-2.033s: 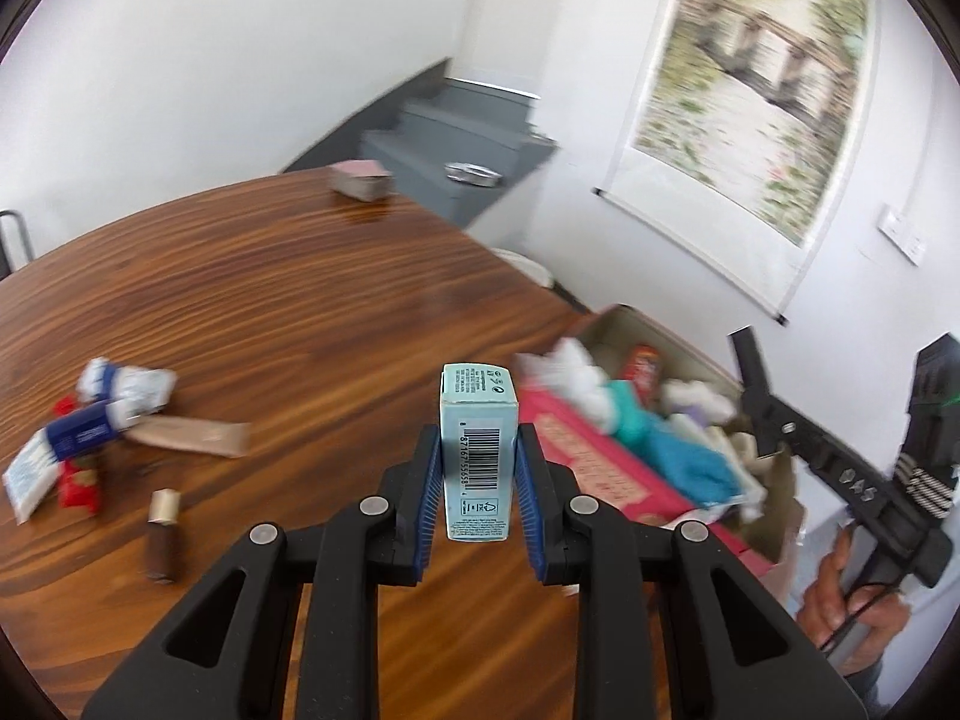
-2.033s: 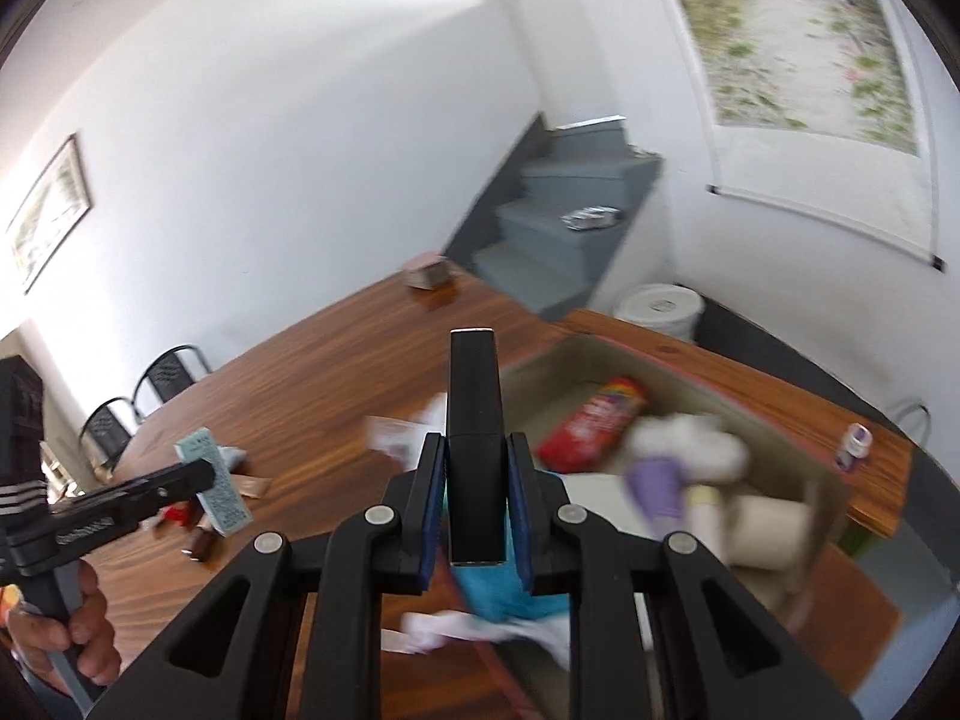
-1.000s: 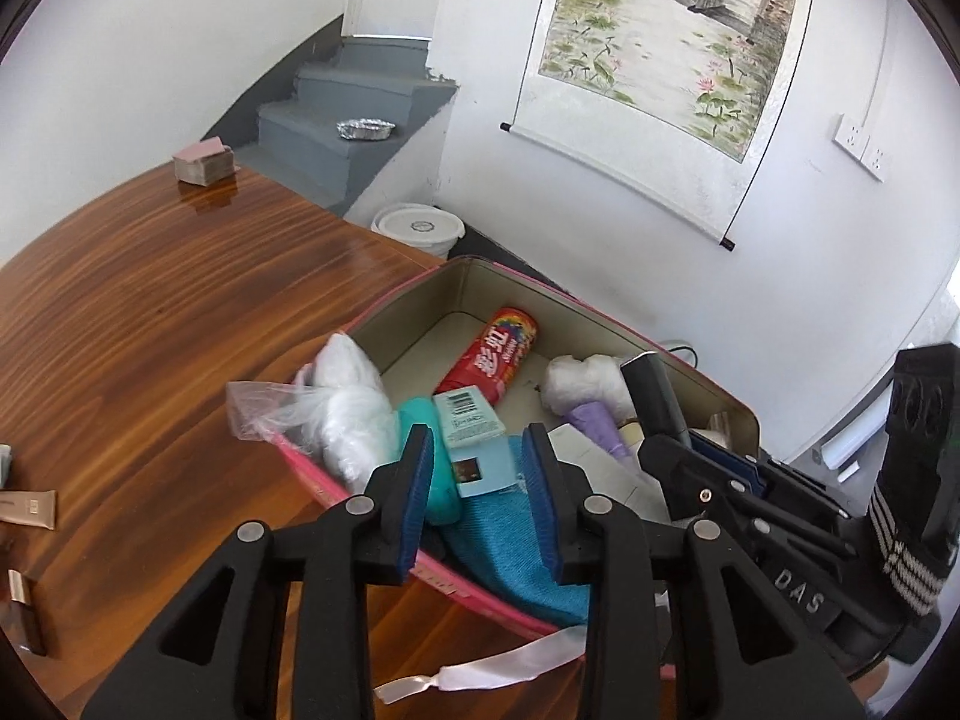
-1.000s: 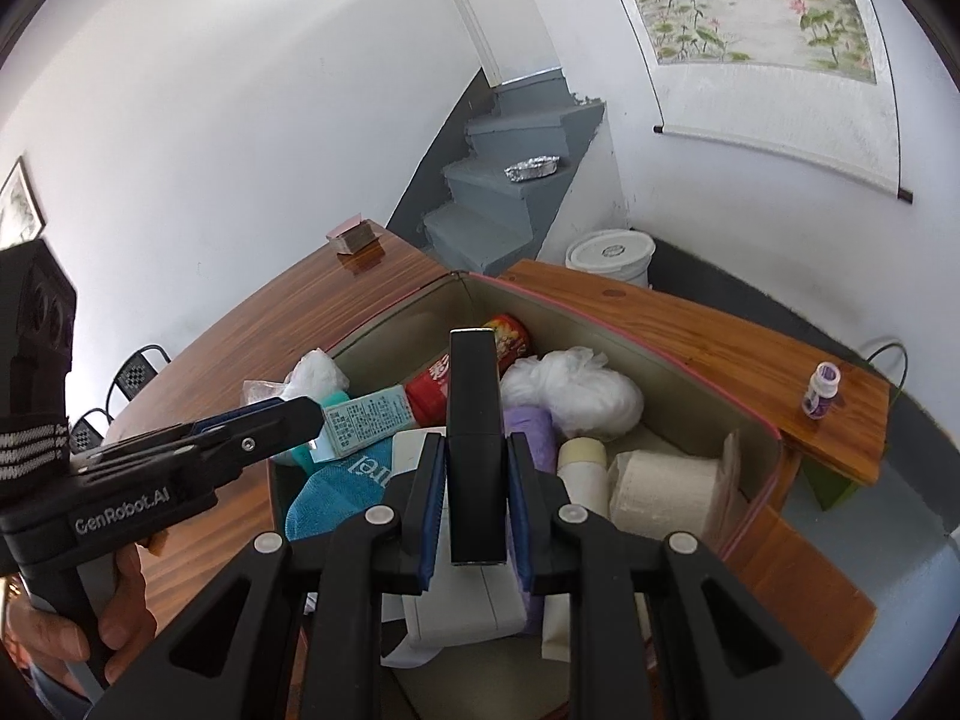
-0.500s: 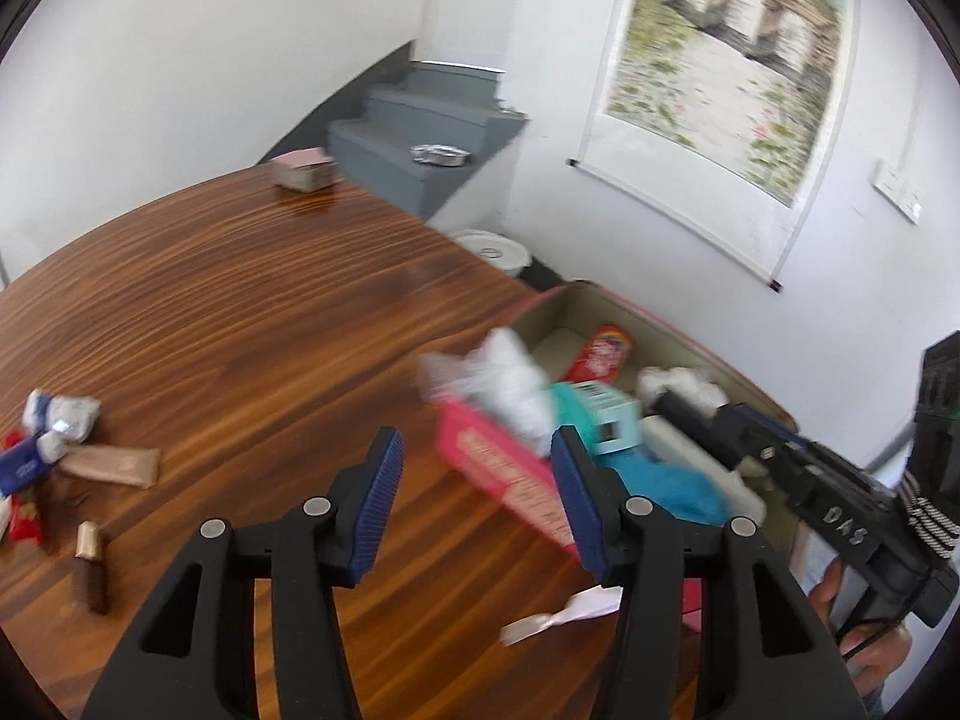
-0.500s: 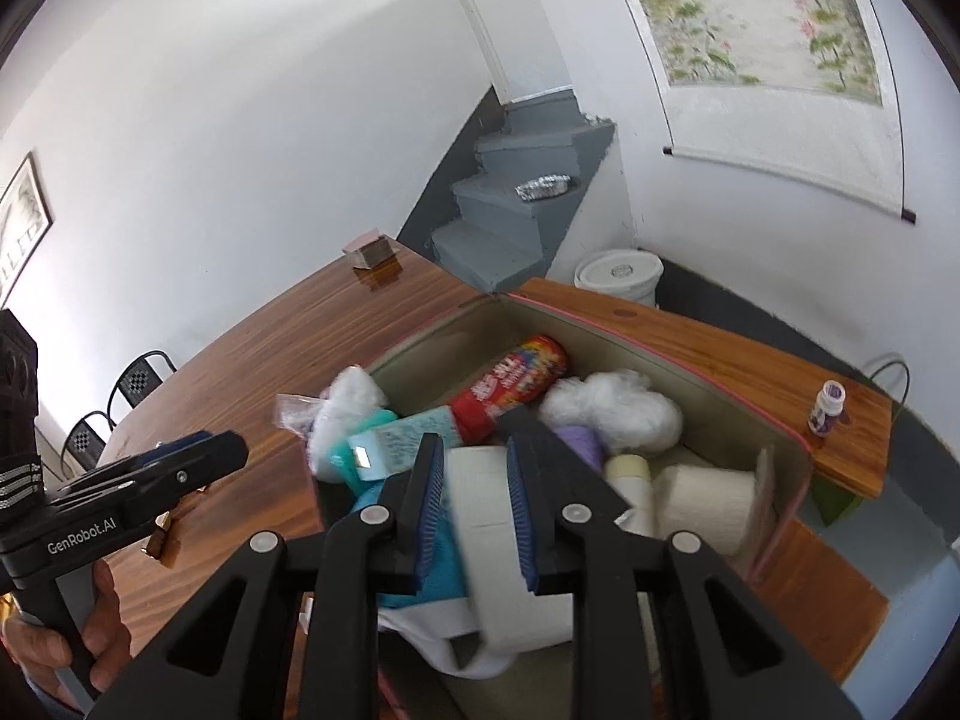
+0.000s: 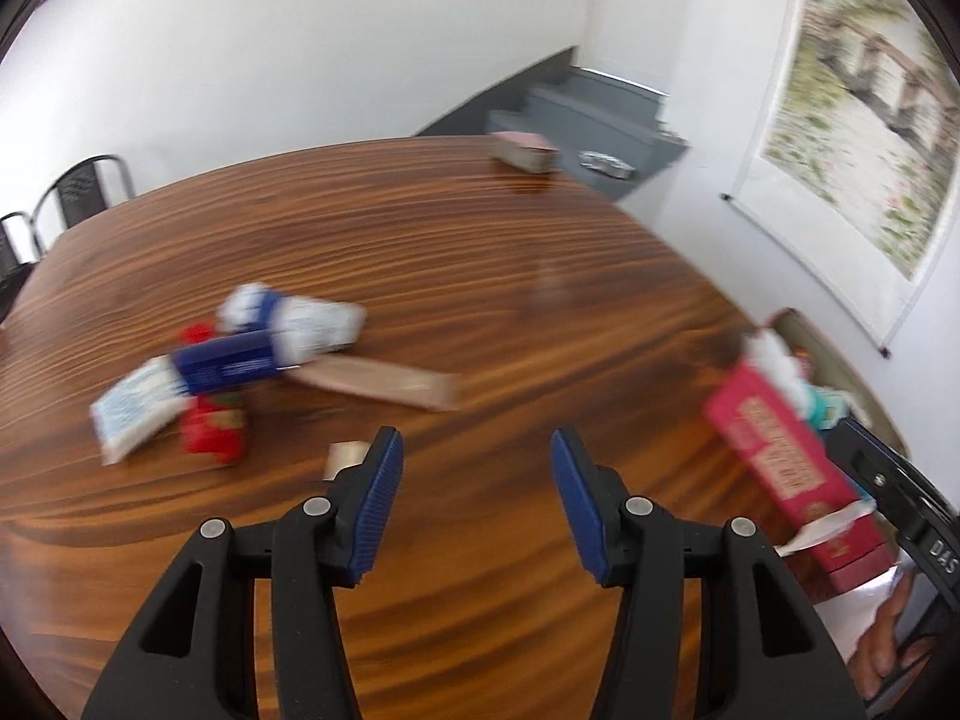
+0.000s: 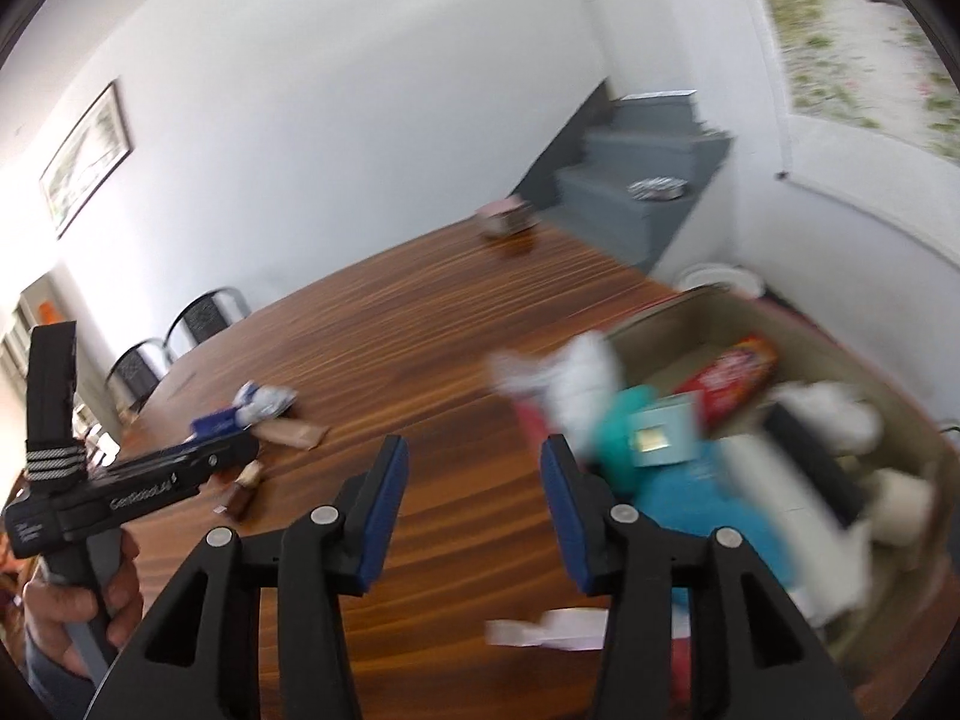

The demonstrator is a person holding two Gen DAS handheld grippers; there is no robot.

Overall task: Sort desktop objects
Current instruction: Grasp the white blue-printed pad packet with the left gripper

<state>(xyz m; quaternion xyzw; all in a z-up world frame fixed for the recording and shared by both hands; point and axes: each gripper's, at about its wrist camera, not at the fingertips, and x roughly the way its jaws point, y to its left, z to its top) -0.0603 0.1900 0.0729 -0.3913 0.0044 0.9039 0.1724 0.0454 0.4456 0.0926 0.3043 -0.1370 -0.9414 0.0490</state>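
My left gripper [image 7: 477,450] is open and empty, hovering over bare wood just right of a blurred pile: white-and-blue packs [image 7: 294,318], a blue box [image 7: 222,363], a red packet [image 7: 213,426], a tan sachet [image 7: 378,381] and a small brown bottle [image 7: 345,456] beside the left finger. My right gripper [image 8: 474,456] has its jaws opening with nothing between them, left of the pink box [image 8: 840,354]. Inside the box lie a red can [image 8: 729,378], a pale blue carton [image 8: 663,429], teal cloth [image 8: 690,498] and a black slab [image 8: 810,456].
The round wooden table [image 7: 480,252] carries a small pink box [image 7: 522,150] at its far edge. Chairs [image 7: 78,192] stand at the back left. A white ribbon [image 8: 540,630] trails beside the pink box. A hand [image 8: 78,594] holds the left gripper [image 8: 150,480].
The left gripper let the pale blue carton go into the box and swung left to the pile. The right gripper released the black slab into the box, opened and drew back left.
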